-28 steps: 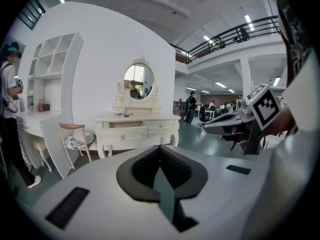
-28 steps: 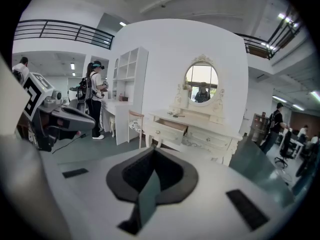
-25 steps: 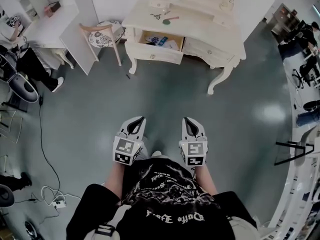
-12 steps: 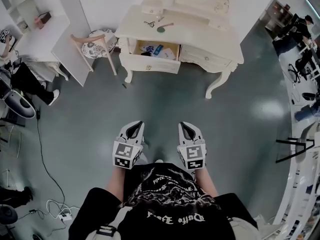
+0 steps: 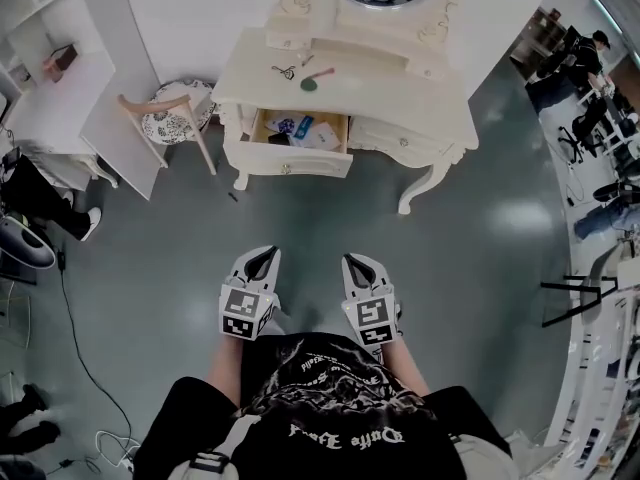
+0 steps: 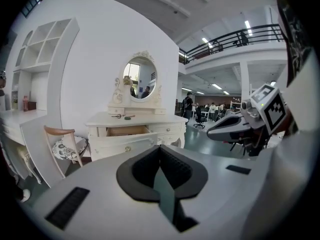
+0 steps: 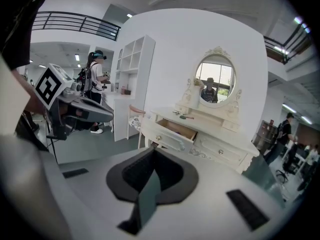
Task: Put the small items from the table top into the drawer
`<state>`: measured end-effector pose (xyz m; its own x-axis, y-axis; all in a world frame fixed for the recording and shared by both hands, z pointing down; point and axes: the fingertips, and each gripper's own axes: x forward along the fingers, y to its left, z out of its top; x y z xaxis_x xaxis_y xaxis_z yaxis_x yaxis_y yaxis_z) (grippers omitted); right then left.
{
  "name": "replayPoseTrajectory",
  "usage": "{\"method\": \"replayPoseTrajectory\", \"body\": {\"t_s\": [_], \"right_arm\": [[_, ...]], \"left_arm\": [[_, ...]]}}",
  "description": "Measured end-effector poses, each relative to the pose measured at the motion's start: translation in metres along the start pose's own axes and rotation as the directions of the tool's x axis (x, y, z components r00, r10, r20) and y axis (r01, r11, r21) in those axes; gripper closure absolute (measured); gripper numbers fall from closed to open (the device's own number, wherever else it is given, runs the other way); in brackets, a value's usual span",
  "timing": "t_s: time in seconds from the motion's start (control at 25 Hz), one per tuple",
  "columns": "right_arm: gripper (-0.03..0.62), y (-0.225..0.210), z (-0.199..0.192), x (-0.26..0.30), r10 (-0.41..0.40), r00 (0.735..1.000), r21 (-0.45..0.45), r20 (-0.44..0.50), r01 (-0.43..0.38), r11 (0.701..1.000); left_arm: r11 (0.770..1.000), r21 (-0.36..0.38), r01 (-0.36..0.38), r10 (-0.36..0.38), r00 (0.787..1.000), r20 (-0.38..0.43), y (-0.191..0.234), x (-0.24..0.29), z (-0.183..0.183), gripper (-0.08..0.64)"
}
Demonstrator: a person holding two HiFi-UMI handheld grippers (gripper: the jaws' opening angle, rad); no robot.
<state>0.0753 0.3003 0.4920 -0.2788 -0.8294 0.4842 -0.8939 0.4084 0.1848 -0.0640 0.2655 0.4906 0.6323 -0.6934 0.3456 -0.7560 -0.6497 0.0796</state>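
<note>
A cream dressing table (image 5: 420,83) stands ahead across the grey floor, with its left drawer (image 5: 298,133) pulled open and several small things inside. On the table top lie a dark scissors-like item (image 5: 285,70) and a green item with a pink handle (image 5: 312,80). Both grippers are held low in front of the person, far short of the table. My left gripper (image 5: 262,257) and right gripper (image 5: 357,265) are both shut and hold nothing. The left gripper view shows shut jaws (image 6: 160,149) and the open drawer (image 6: 127,131). The right gripper view shows the same (image 7: 152,154), with the drawer (image 7: 177,129) ahead.
A wooden chair with a patterned seat (image 5: 165,120) stands left of the table, beside a white shelf unit (image 5: 60,78). A small dark object (image 5: 232,196) lies on the floor near the table leg. A black frame (image 5: 580,298) and people stand at the right.
The table and open drawer have slid down and left in the head view and look nearer. Both grippers keep the same shut pose in front of the person.
</note>
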Motion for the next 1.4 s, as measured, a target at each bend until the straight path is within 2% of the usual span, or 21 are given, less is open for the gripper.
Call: {"method": "replayPoseTrajectory", "body": {"t_s": [0.32, 0.6, 0.72, 1.16, 1.4], "right_arm": [[0.581, 0.009, 0.014, 0.045, -0.026, 0.999, 0.016, -0.036, 0.027, 1.0], [0.581, 0.012, 0.033, 0.071, -0.078, 0.997, 0.095, -0.028, 0.081, 0.992], [0.581, 0.014, 0.039, 0.079, -0.098, 0.995, 0.102, -0.03, 0.101, 0.99], [0.581, 0.011, 0.05, 0.093, -0.123, 0.991, 0.085, -0.043, 0.127, 0.988], [0.581, 0.005, 0.063, 0.101, -0.129, 0.992, 0.094, 0.0, 0.128, 0.987]], "left_arm": [[0.998, 0.033, 0.046, -0.046, 0.999, -0.019, 0.05, 0.021, 0.012, 0.545], [0.991, 0.058, 0.12, -0.118, 0.992, -0.037, 0.079, 0.037, 0.017, 0.545], [0.987, 0.067, 0.143, -0.141, 0.989, -0.039, 0.09, 0.045, 0.021, 0.545], [0.987, 0.062, 0.151, -0.149, 0.988, -0.03, 0.114, 0.049, 0.027, 0.545], [0.988, 0.072, 0.137, -0.135, 0.99, -0.027, 0.123, 0.052, 0.031, 0.545]]}}
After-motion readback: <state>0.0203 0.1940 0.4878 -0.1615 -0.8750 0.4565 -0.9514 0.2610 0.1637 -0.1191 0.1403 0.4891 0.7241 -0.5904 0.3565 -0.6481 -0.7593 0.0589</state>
